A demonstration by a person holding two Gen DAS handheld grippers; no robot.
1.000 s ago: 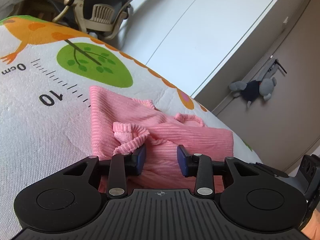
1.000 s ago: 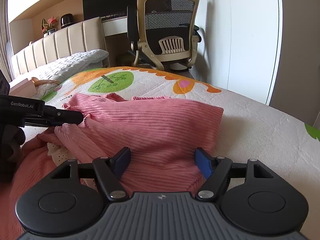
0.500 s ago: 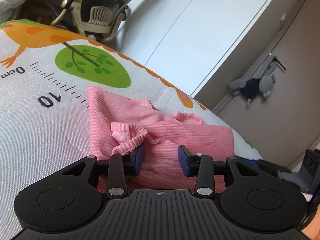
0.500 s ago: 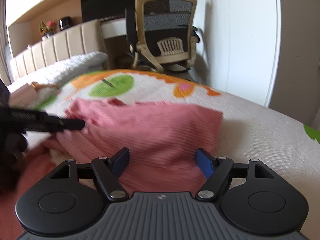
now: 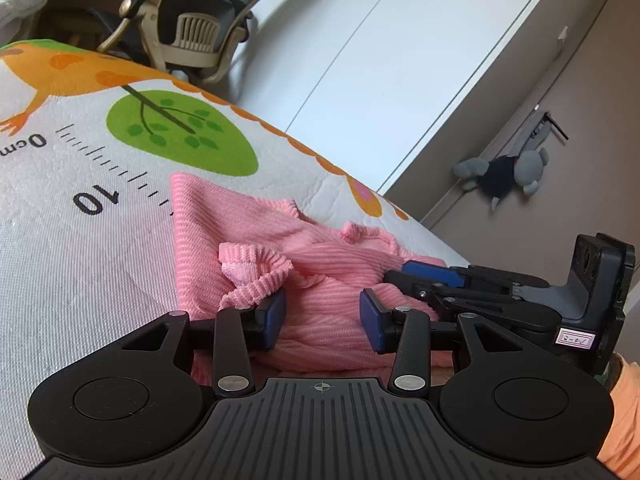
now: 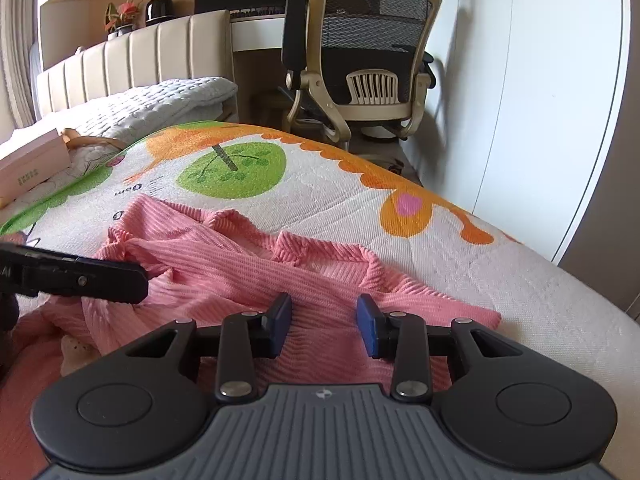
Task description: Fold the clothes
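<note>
My left hand-held gripper is parted to a moderate gap and holds nothing; its pads sit low over the pink ribbed garment, with a bunched cuff just beside the left pad. My right hand-held gripper is likewise parted and empty, hovering over the garment's near fold. The garment lies crumpled on the printed mat covering the bed.

Procedure, as I judge it: close each gripper on a single layer at an edge, lift evenly, and lay the fold flat without dragging the mat. Both grippers point forward, nearly level, close together. An office chair stands beyond the bed.
</note>
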